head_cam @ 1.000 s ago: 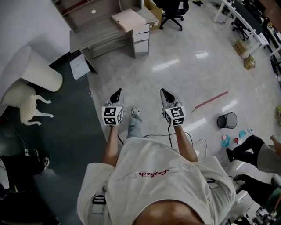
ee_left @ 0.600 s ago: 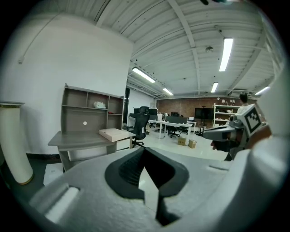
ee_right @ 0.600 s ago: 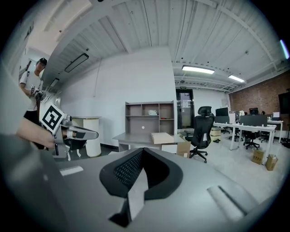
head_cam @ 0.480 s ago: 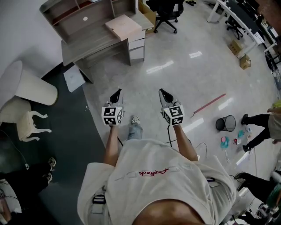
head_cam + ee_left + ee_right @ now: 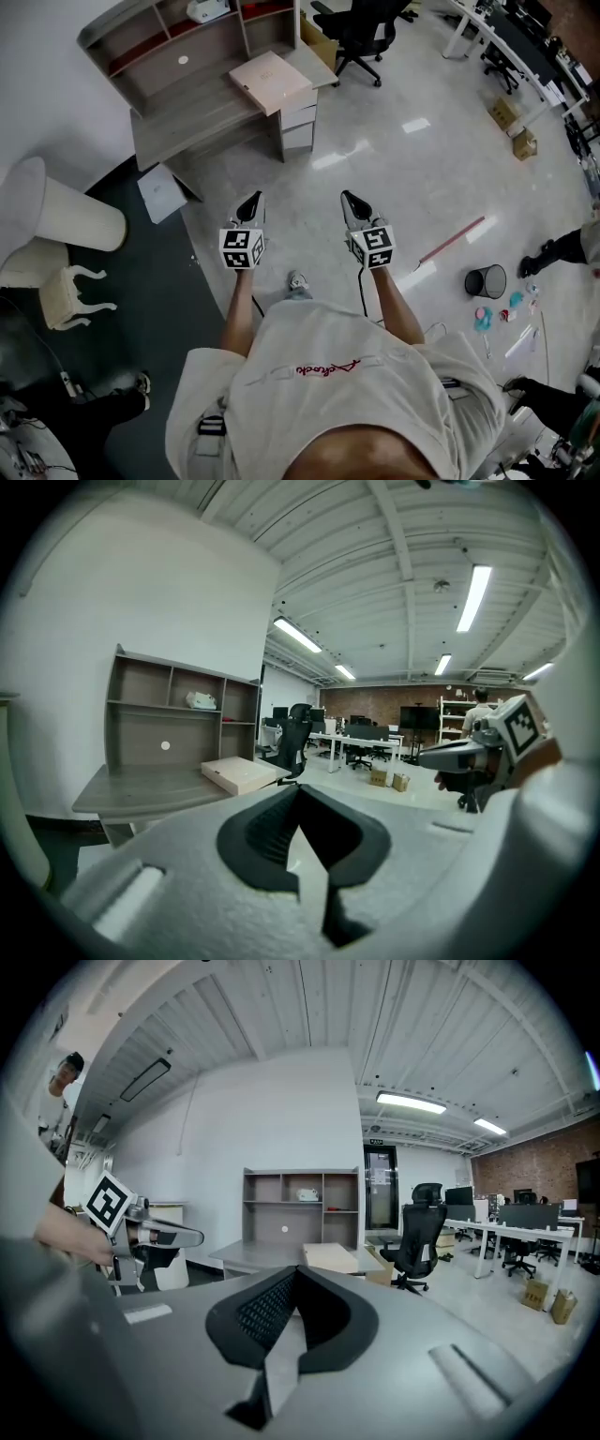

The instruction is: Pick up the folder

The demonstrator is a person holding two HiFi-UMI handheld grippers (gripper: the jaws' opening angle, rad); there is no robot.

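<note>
Glossy pale floor [image 5: 403, 169] under you, grey desk [image 5: 187, 117] well ahead of both tongs with the folder [image 5: 271, 81] flat on its right end, black chair [image 5: 361, 33] beside it, and you hold left tongs [image 5: 250, 200] and right tongs [image 5: 349, 199] out side by side, near level, both pinched shut, empty.

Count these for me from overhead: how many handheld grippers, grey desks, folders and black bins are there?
grippers: 2, the left gripper and the right gripper
grey desk: 1
folder: 1
black bin: 1
total: 5
</note>
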